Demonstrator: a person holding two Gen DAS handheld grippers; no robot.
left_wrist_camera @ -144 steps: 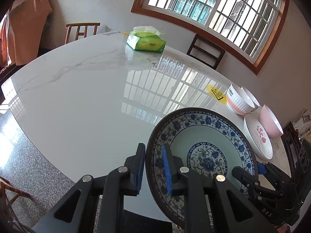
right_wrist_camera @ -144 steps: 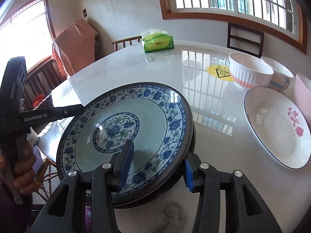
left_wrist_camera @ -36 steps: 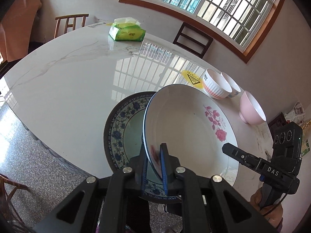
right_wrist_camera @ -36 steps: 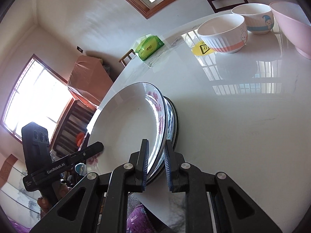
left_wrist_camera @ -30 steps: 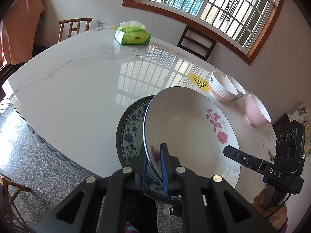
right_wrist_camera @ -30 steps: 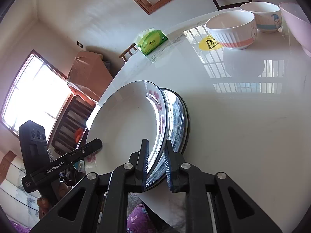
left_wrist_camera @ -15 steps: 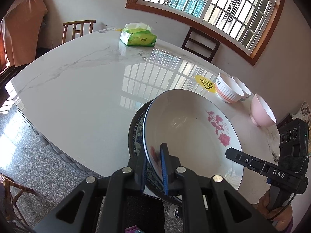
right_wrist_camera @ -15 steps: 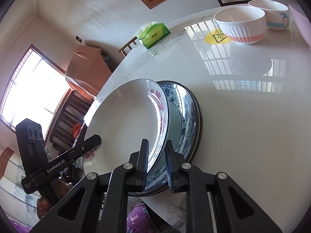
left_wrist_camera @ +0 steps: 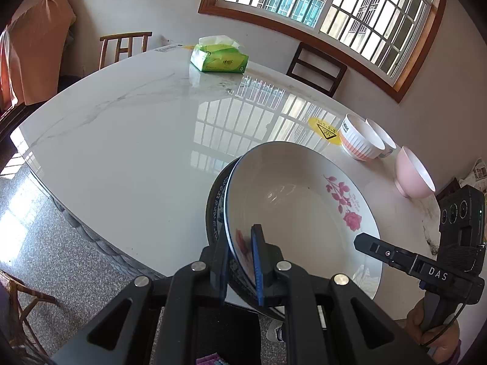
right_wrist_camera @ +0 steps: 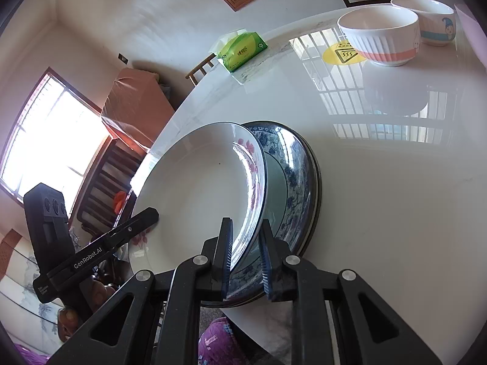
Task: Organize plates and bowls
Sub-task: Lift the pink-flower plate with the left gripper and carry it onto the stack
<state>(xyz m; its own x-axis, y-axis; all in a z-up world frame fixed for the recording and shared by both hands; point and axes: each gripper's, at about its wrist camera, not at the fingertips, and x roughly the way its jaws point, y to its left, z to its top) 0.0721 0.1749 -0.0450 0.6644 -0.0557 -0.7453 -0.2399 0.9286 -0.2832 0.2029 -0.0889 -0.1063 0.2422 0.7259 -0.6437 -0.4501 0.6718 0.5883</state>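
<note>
From the left wrist, the left gripper (left_wrist_camera: 242,263) pinches the near rim of the white rose plate (left_wrist_camera: 301,213), which sits over the blue patterned plate (left_wrist_camera: 214,210) at the table (left_wrist_camera: 121,140) edge; a striped bowl (left_wrist_camera: 360,143), a second bowl (left_wrist_camera: 384,141) and a pink bowl (left_wrist_camera: 412,176) stand well apart, with a tissue box (left_wrist_camera: 219,57) far off. From the right wrist, the right gripper (right_wrist_camera: 246,252) stands narrow, its jaws clamped on the white plate's (right_wrist_camera: 197,194) opposite rim, tilted above the blue plate (right_wrist_camera: 289,182).
</note>
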